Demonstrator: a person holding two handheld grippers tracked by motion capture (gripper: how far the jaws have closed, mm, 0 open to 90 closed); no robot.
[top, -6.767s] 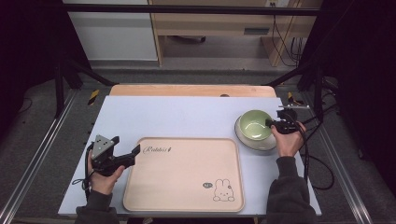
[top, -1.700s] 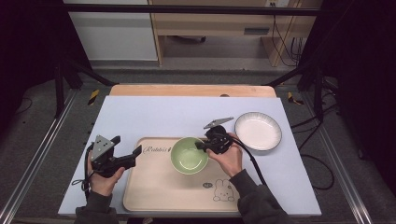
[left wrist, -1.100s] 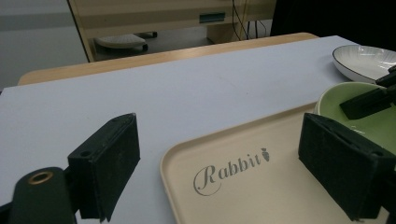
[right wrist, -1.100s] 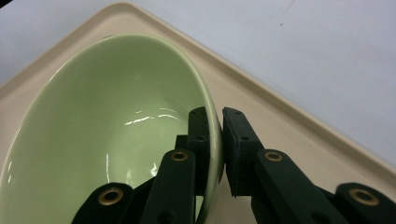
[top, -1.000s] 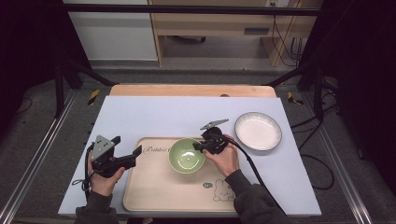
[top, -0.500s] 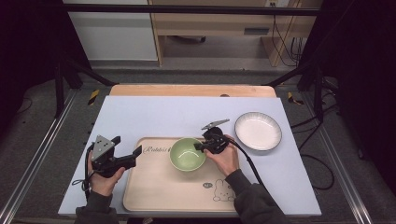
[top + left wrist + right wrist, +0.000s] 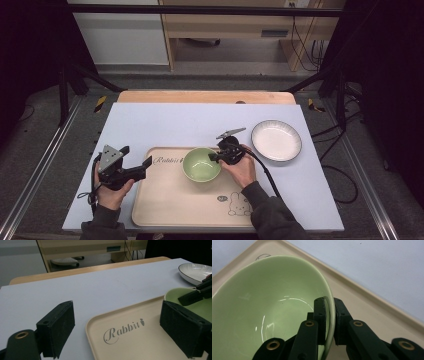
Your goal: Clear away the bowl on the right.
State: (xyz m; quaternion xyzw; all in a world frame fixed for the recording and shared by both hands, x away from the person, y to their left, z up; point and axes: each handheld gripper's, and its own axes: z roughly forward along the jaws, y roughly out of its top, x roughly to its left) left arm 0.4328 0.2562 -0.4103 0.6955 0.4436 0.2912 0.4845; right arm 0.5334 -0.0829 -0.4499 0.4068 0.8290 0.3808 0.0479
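Right gripper (image 7: 216, 156) pinching green bowl (image 7: 201, 164) rim at bowl's 3 o'clock; bowl empty, on beige tray (image 7: 170, 200) toward its 12 o'clock edge. Left gripper (image 7: 137, 161) spread wide, holding nothing, at tray's 9 o'clock. White plate (image 7: 276, 140) empty, at bowl's 2 o'clock.

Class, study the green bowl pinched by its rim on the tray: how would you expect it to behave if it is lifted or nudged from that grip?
The green bowl looks glossy and rigid, so it probably won't flex but may slip between the right gripper fingers. Held at one side of the rim only, it would likely tilt when lifted. It looks like glazed ceramic, so probably fragile if dropped on the tray.
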